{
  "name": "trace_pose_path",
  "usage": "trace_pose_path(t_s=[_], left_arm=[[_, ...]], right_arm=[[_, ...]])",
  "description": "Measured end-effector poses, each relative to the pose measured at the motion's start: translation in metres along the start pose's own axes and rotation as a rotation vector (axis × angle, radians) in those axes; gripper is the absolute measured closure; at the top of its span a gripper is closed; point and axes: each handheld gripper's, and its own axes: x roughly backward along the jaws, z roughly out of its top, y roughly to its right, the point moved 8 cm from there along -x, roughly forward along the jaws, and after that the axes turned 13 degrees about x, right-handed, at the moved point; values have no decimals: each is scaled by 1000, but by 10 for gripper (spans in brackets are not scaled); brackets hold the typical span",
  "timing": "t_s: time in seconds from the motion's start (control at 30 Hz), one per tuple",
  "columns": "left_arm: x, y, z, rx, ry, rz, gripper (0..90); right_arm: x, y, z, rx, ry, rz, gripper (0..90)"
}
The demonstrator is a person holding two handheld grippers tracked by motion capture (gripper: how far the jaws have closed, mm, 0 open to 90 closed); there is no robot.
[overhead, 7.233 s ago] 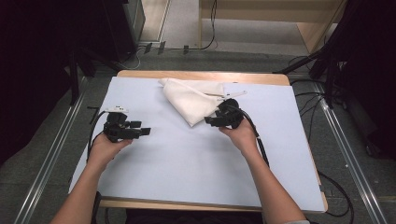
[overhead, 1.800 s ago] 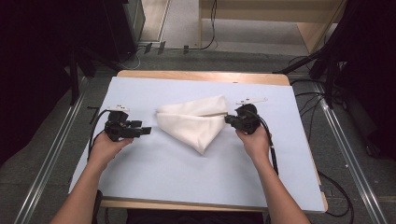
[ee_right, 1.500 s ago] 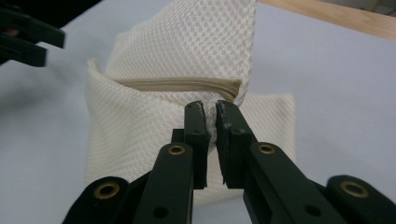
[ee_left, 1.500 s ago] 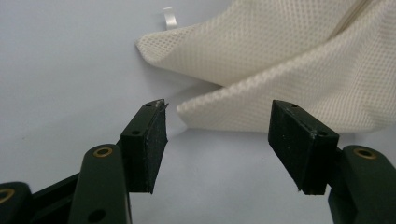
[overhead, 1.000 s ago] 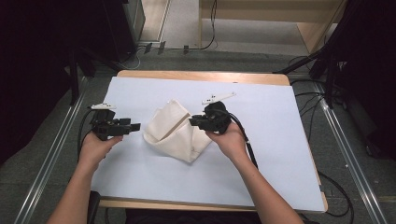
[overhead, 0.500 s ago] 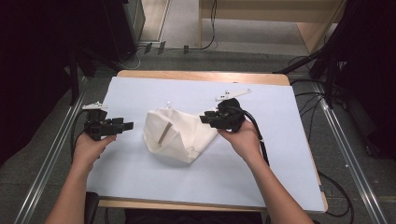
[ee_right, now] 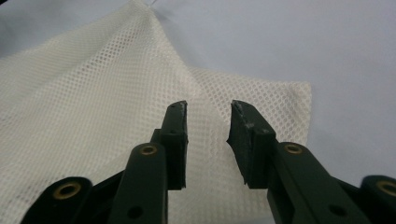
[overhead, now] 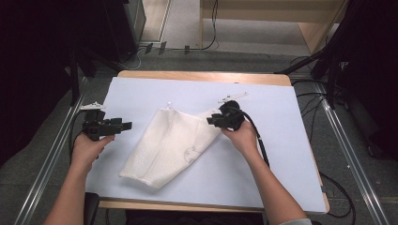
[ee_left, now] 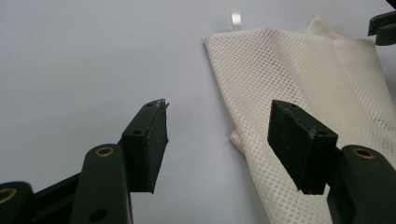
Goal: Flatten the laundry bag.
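The white mesh bag lies slantwise on the table's blue sheet, its narrow end toward the near edge and its wide end toward the far edge. The right gripper sits over the bag's far right corner; its jaws have just been opening, part-way apart, with mesh below but nothing pinched. The left gripper stands wide and empty beside the bag's left edge. To flatten it well, pinch only the hem and draw outward gently.
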Motion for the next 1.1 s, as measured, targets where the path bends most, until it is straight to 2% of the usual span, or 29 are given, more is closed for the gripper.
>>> trace_pose_path(t_s=[0.17, 0.47, 0.57, 0.6, 0.63, 0.7, 0.73, 0.77, 1.0, 1.07, 1.1], left_arm=[[-1, 0, 0, 0, -1, -2, 385], [-2, 1, 0, 0, -2, -4, 385], [-2, 0, 0, 2, -2, -6, 385], [-2, 0, 0, 1, -3, -6, 385], [-2, 0, 0, 2, -4, -6, 385], [-3, 1, 0, -2, -5, -7, 385], [-3, 1, 0, -3, -6, -8, 385], [-3, 1, -1, -3, -8, -7, 385], [-3, 1, -1, -2, -11, -6, 384], [-4, 2, -1, -3, -10, -7, 384], [-5, 2, -1, -2, -9, -8, 384]], right_arm=[[-16, 4, 1, 3, 13, -19, 592], [-47, -4, 0, 39, -46, -16, 553], [-54, -7, -6, 70, -84, -29, 583], [-54, -7, -6, 86, -84, -41, 618], [-54, -7, -6, 84, -87, -48, 680], [-54, -7, -7, 85, -91, -55, 743], [-54, -7, -7, 93, -91, -61, 824], [-53, -7, -8, 92, -94, -48, 862], [-49, -6, -6, 71, -93, -34, 890], [-46, 1, -4, 75, -78, -51, 890], [-43, 5, -2, 63, -70, -59, 891]])
